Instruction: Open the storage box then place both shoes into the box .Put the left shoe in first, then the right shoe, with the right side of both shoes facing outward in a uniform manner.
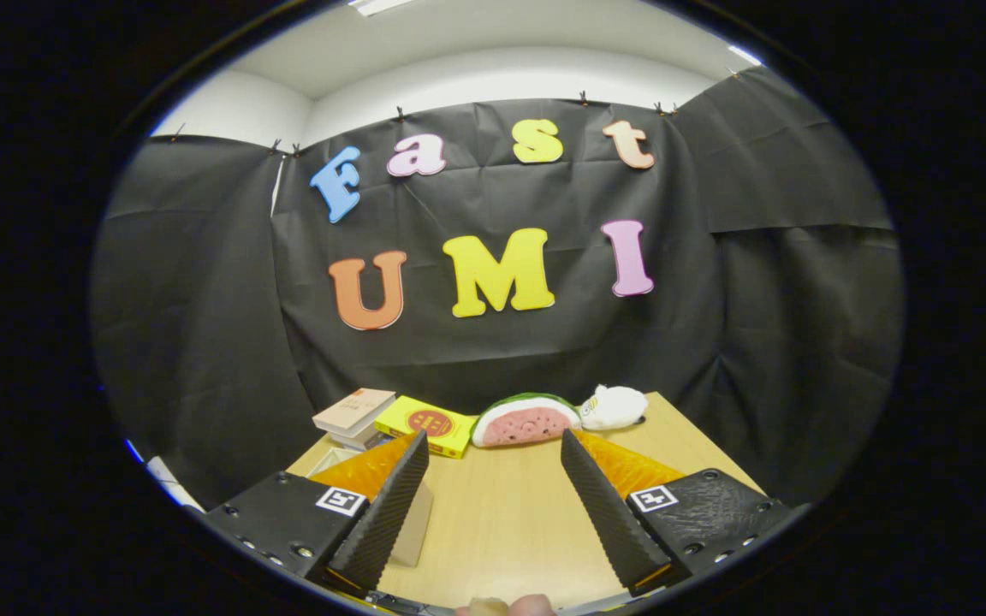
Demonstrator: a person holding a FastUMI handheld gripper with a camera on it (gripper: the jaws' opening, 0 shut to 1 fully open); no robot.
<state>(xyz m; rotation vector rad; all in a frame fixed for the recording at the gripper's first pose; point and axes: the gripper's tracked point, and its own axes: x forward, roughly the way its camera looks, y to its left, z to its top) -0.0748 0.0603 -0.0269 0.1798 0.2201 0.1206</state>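
My gripper [495,453] is held above a light wooden table [501,522], open, with nothing between its two black ribbed fingers [390,505]. A pale beige box-like corner [414,535] pokes out from behind the left finger; I cannot tell whether it is the storage box. A pale rim [328,462] lies just left of that finger.
At the table's far edge, beyond the fingers, lie a small stack of books [354,415], a yellow flat box [426,425], a watermelon-slice plush [525,420] and a white plush toy [614,406]. A person's fingertips [506,606] show at the near edge.
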